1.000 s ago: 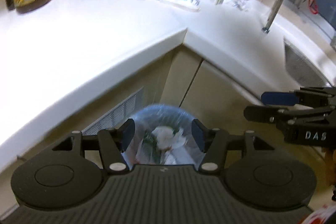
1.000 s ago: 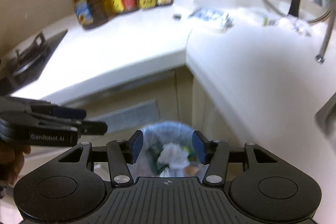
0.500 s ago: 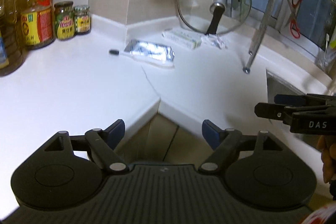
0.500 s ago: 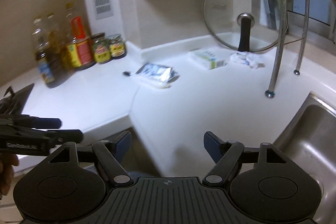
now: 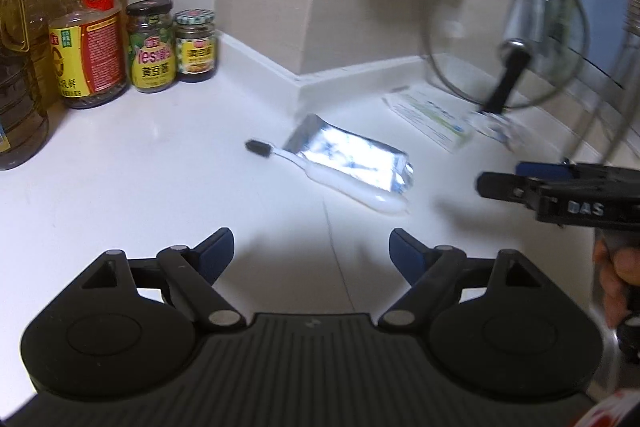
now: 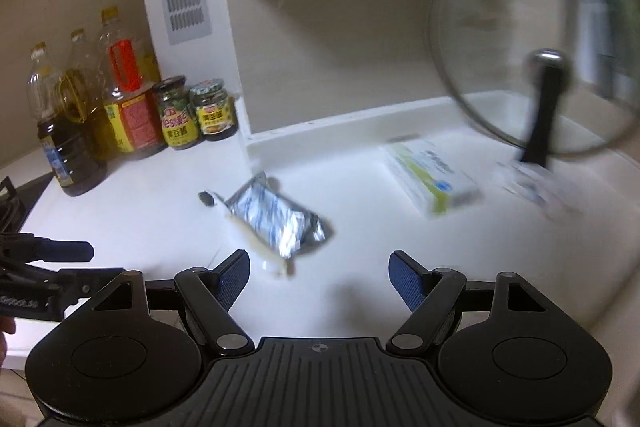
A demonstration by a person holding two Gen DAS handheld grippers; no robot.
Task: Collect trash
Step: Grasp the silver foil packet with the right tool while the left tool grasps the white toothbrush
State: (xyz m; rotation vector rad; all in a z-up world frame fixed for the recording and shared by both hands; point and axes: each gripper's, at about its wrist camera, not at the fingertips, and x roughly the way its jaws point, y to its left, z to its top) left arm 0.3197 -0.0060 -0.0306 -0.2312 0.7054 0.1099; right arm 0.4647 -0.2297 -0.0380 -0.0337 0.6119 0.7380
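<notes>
A crumpled silver foil packet [image 5: 352,155] lies on the white counter [image 5: 120,187], with a white toothbrush [image 5: 320,175] lying against it. Both show in the right wrist view too: the packet [image 6: 276,219] and the toothbrush [image 6: 256,247]. A white and green carton [image 6: 432,179] and a clear crumpled wrapper [image 6: 536,191] lie further right. My left gripper [image 5: 310,253] is open and empty, just short of the packet. My right gripper [image 6: 318,273] is open and empty, just short of the packet; it also shows from the side in the left wrist view [image 5: 496,179].
Oil bottles [image 5: 88,27] and sauce jars [image 5: 152,47] stand at the back left. A glass pot lid [image 5: 508,35] leans on the back wall. A stove [image 6: 16,199] is at the far left. A metal rack leg [image 5: 600,131] stands at the right.
Both grippers rose from over the trash bin below the counter and now point over the counter, close to the foil packet. Both stayed open and empty.
</notes>
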